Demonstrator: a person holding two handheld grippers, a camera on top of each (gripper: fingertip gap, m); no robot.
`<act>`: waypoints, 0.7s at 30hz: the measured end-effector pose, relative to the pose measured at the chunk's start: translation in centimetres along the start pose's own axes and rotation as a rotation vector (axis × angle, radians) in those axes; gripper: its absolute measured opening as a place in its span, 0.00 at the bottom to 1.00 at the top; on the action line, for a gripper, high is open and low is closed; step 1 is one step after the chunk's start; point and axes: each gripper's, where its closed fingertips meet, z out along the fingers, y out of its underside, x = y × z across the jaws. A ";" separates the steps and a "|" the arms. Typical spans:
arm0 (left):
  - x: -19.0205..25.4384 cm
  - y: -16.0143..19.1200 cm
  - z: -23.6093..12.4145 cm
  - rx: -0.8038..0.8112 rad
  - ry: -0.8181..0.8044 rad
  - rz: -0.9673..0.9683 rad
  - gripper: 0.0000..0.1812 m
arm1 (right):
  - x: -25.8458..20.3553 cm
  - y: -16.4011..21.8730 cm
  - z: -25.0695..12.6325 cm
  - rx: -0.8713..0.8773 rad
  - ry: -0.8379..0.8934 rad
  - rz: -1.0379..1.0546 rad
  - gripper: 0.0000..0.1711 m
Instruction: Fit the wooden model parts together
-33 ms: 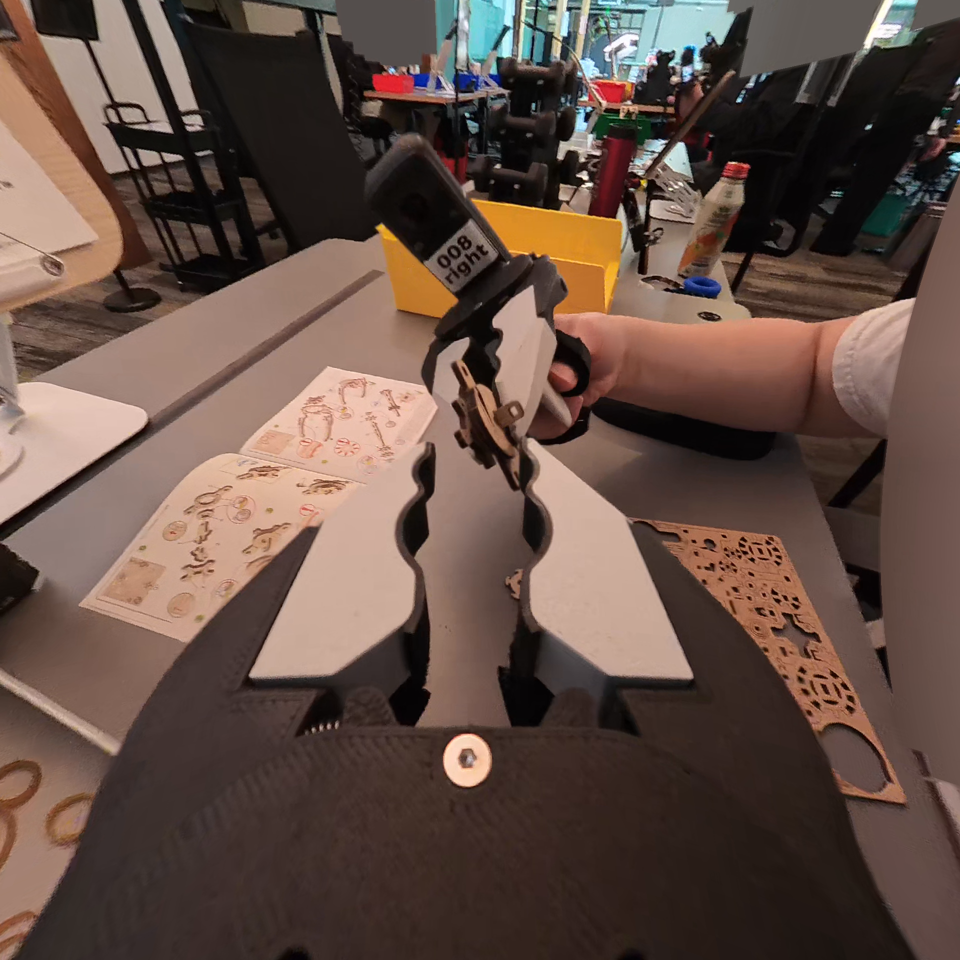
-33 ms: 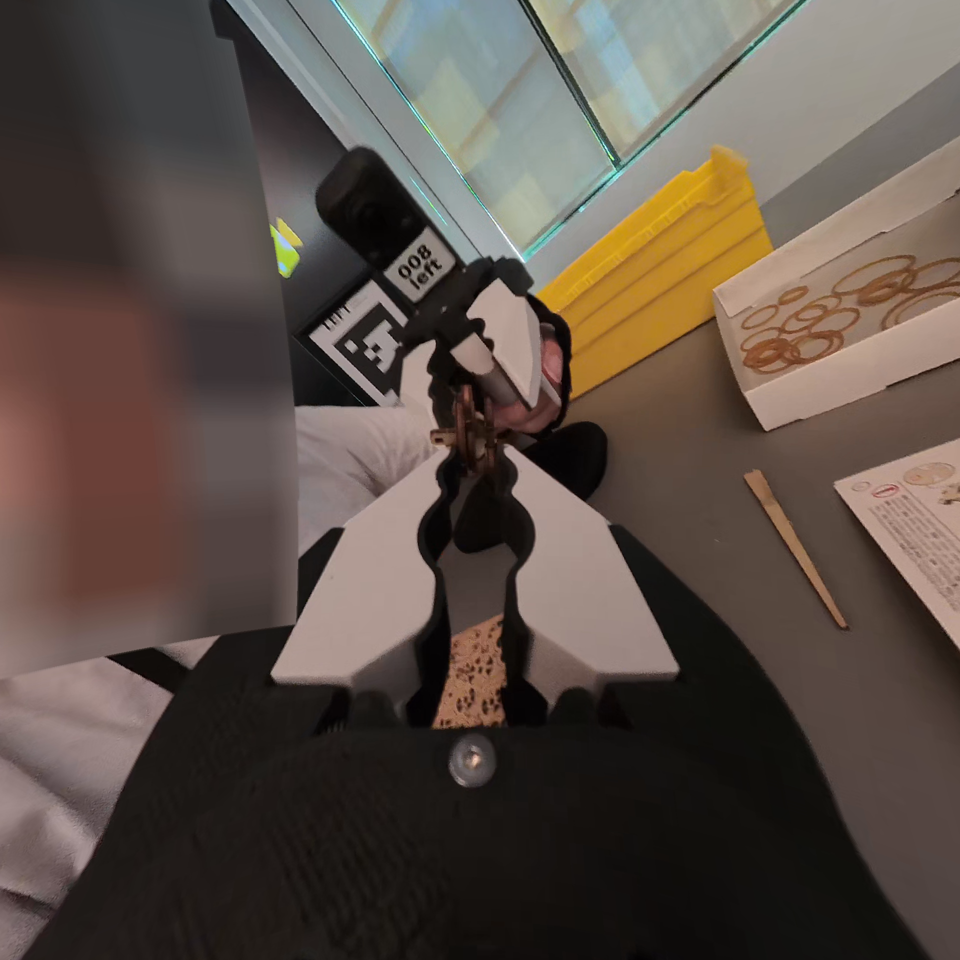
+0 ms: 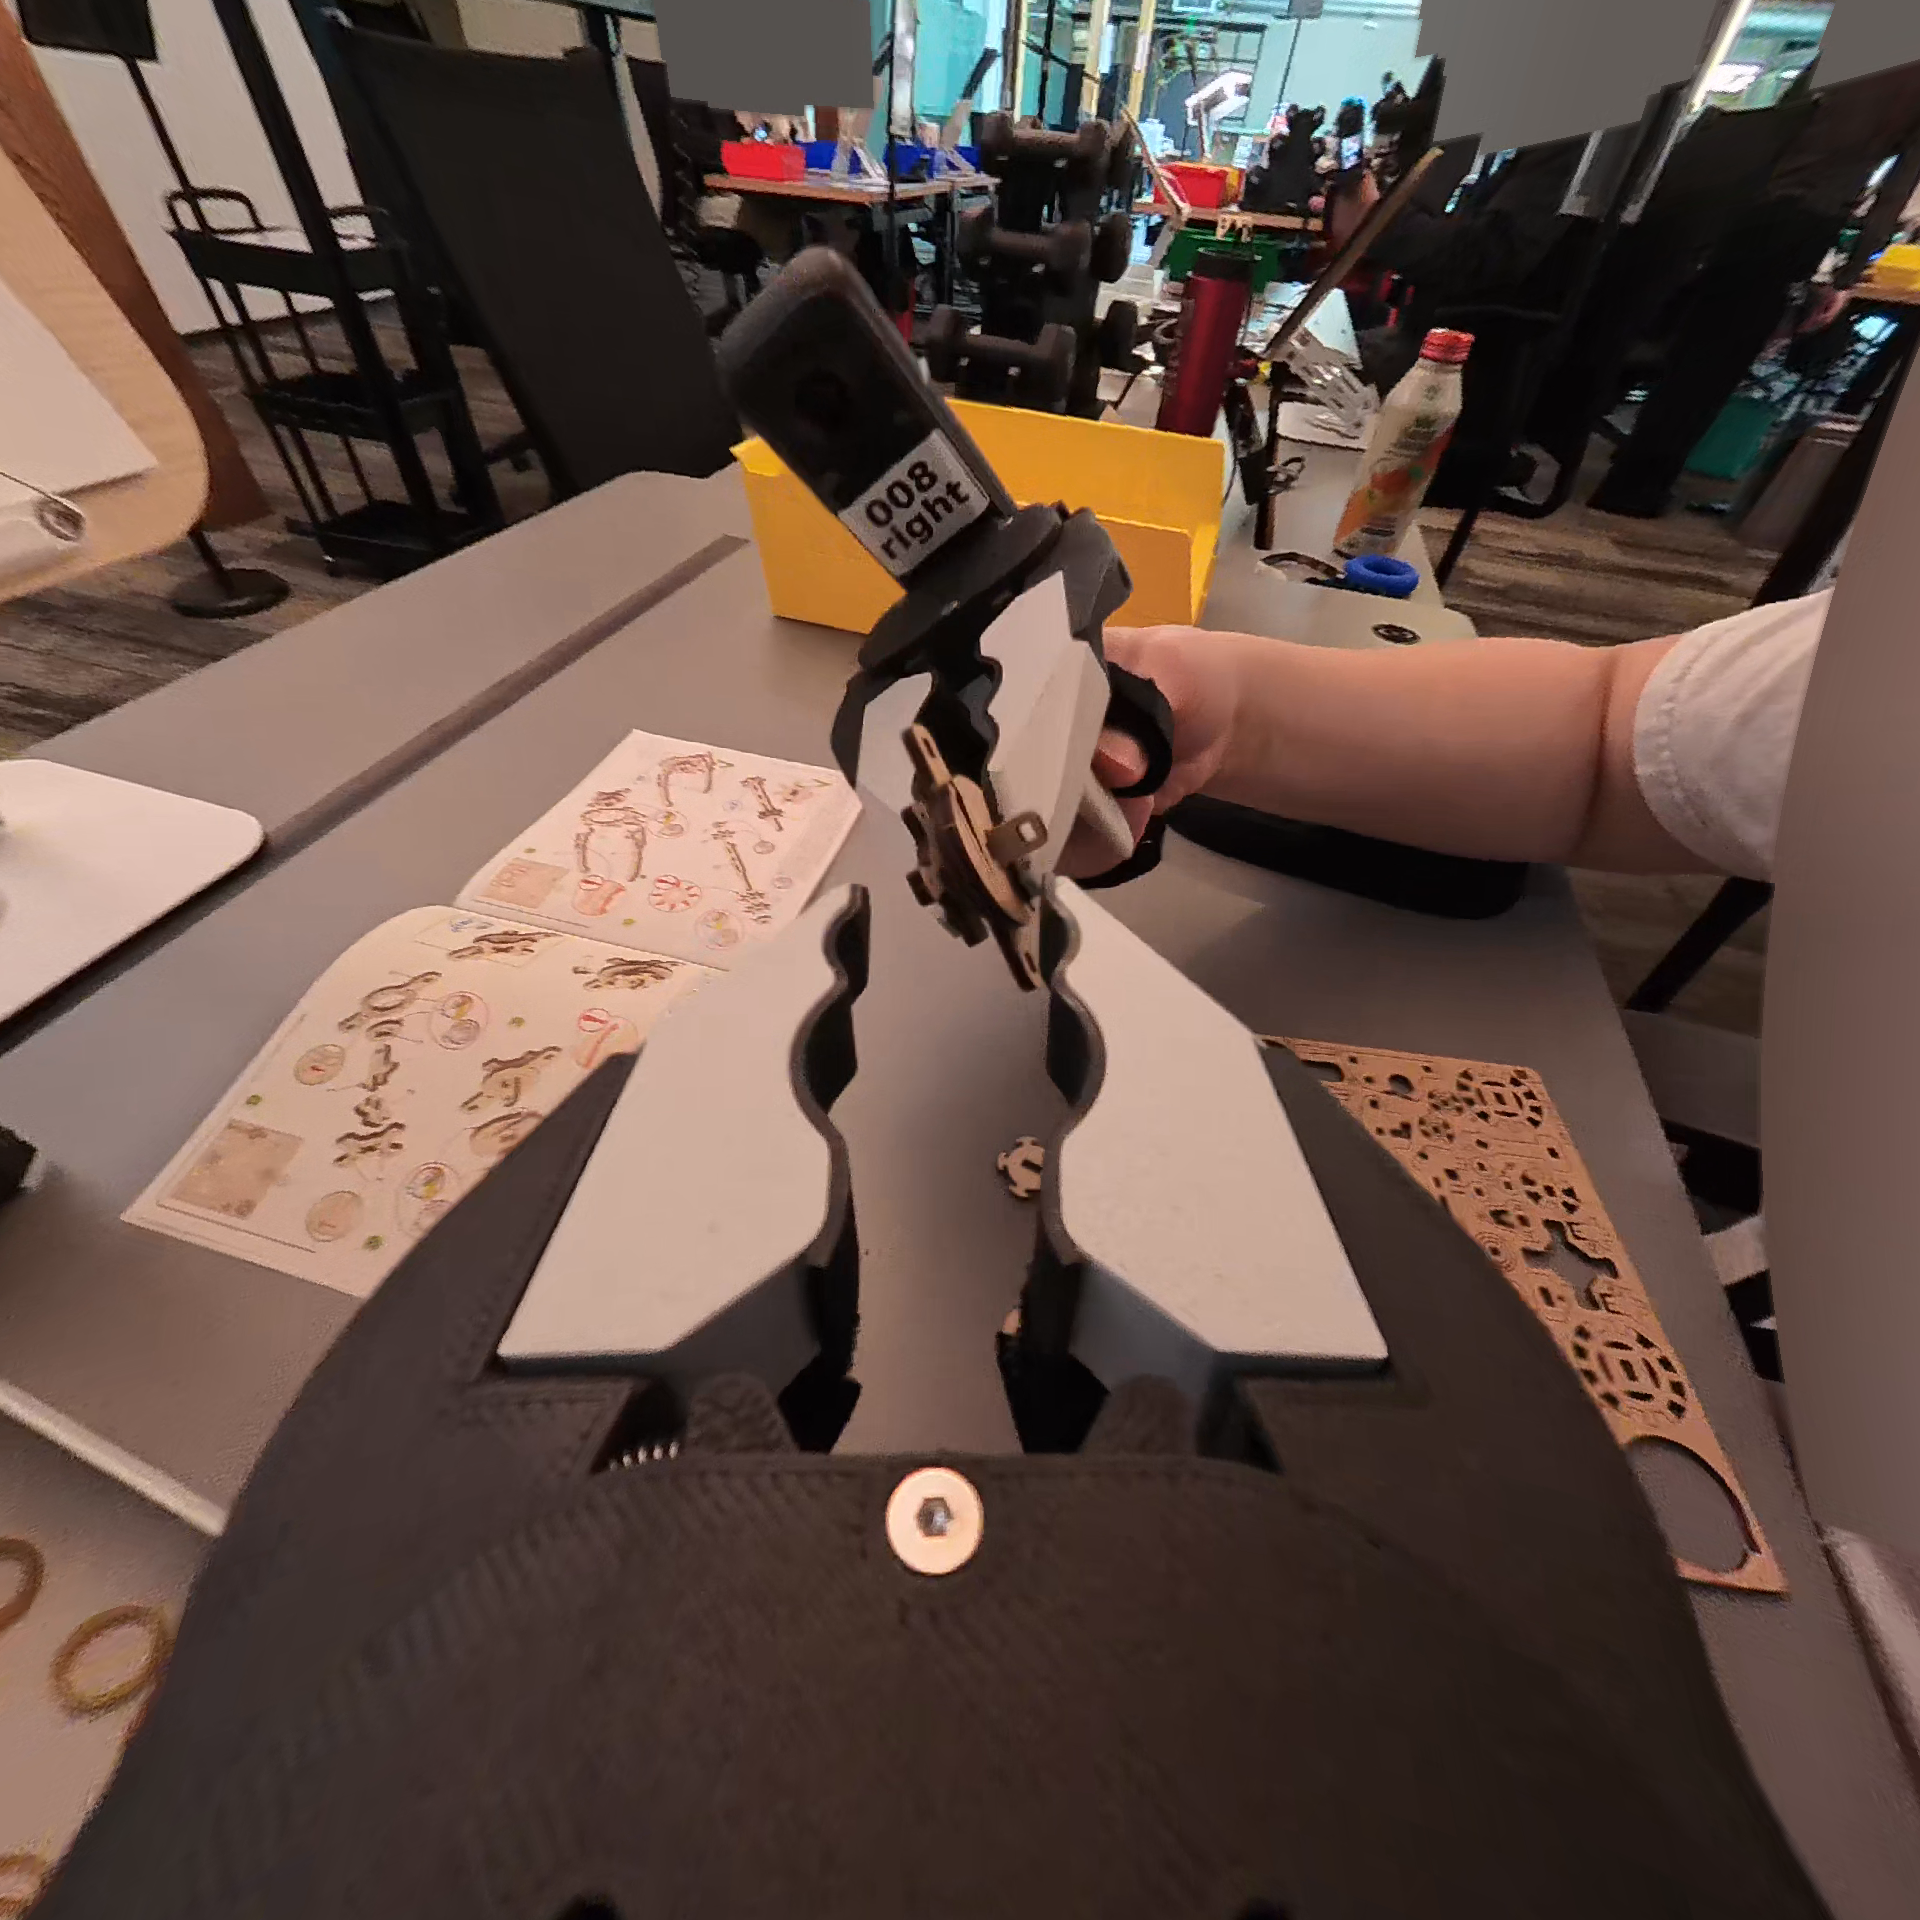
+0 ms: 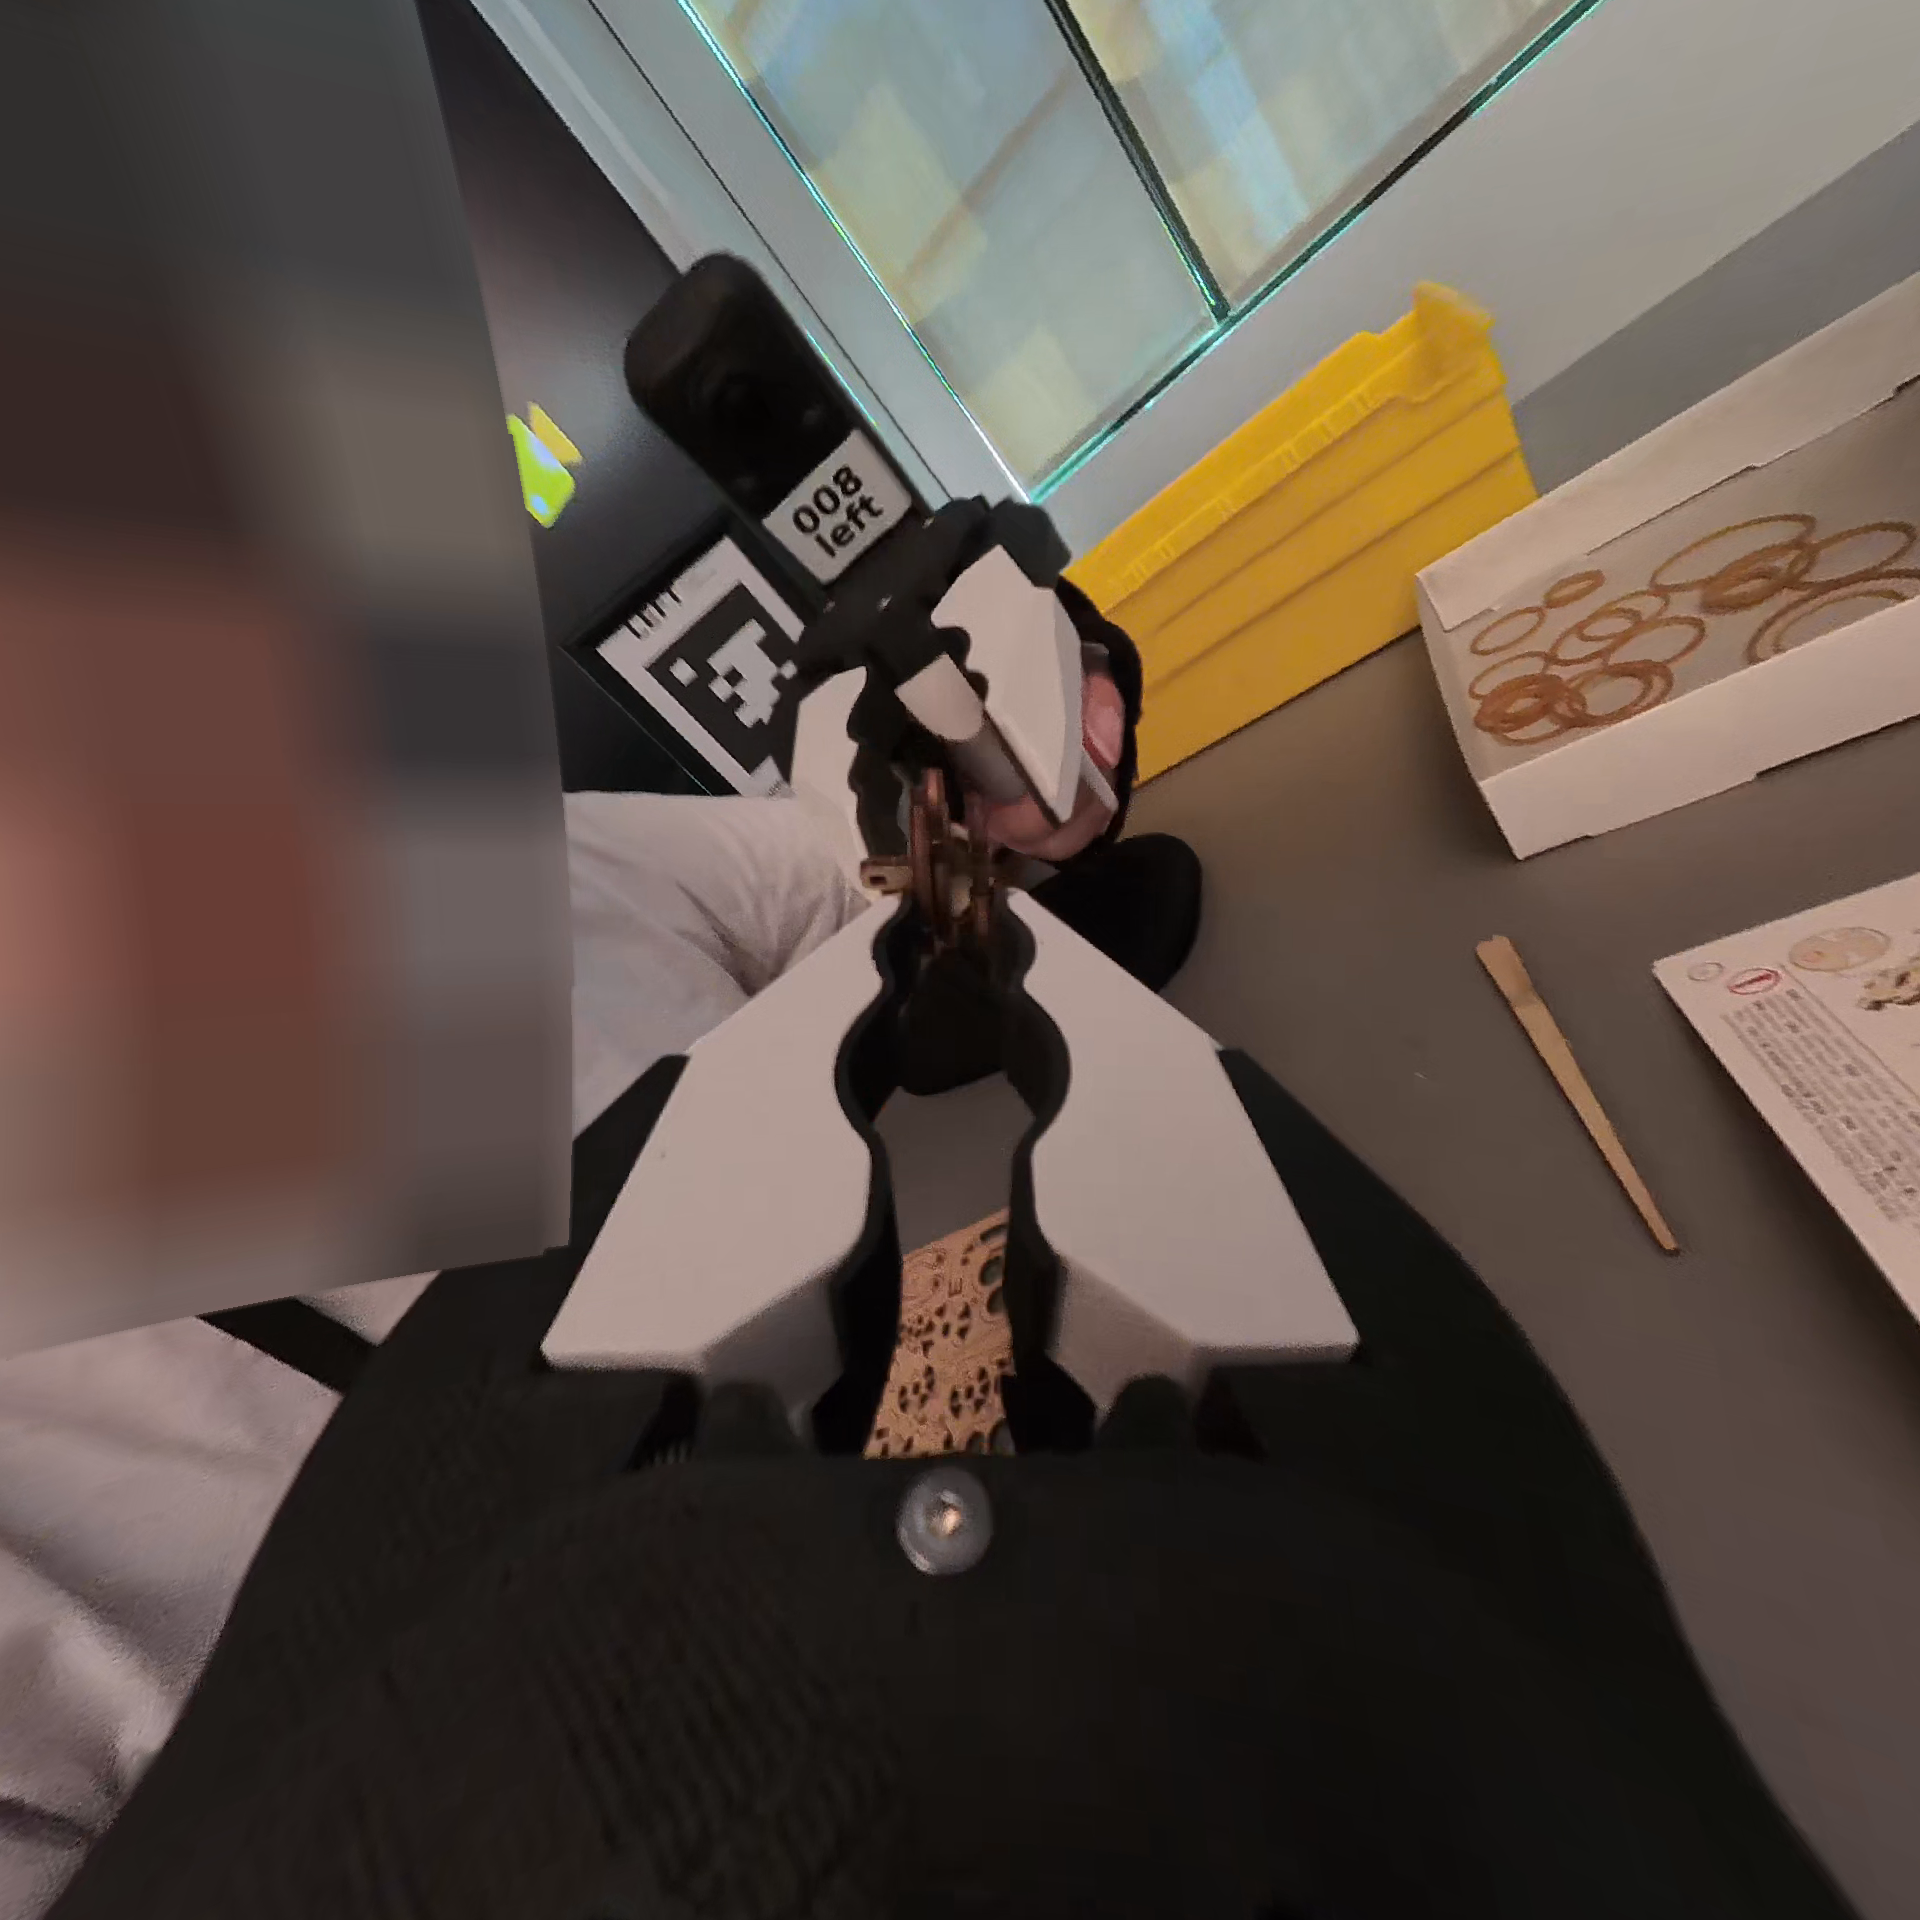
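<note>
A wooden gear assembly (image 3: 961, 842) hangs in the air between both grippers. My right gripper (image 4: 953, 920) is shut on it; in the left wrist view the right gripper (image 3: 971, 821) comes in from the far right, held by a hand. My left gripper (image 3: 951, 914) has its jaws apart, and the assembly's lower edge rests by its right fingertip (image 3: 1055, 925). A gap shows at the left fingertip. In the right wrist view the left gripper (image 4: 935, 790) faces mine. A small loose gear (image 3: 1023, 1164) lies on the table. A laser-cut wooden sheet (image 3: 1507, 1195) lies to the right.
An illustrated instruction sheet (image 3: 499, 997) lies left of centre on the grey table (image 3: 1299, 956). A thin wooden stick (image 4: 1569, 1091) and a white box (image 4: 1662, 810) of rubber bands lie nearby. A yellow bin (image 3: 1091, 468), a bottle (image 3: 1397, 457) and a black pouch (image 3: 1351, 862) stand behind. The tips of both grippers are at nearly the same place.
</note>
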 end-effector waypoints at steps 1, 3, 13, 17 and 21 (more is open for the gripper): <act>0.1 0.1 0.1 -0.002 0.017 -0.013 0.18 | 0.0 0.2 0.1 -0.008 0.011 -0.021 0.06; 0.6 0.3 0.2 -0.005 0.068 -0.035 0.13 | -0.1 0.3 0.1 -0.011 0.028 -0.064 0.06; 1.2 1.0 0.2 -0.028 0.108 0.067 0.06 | -0.9 -0.1 -0.9 -0.018 0.054 -0.245 0.08; 1.2 1.1 0.2 -0.025 0.134 0.019 0.06 | -0.5 0.0 -0.8 -0.015 0.062 -0.228 0.09; 0.9 1.4 0.4 -0.034 0.128 -0.002 0.15 | 0.1 0.1 -0.9 -0.010 0.089 -0.234 0.08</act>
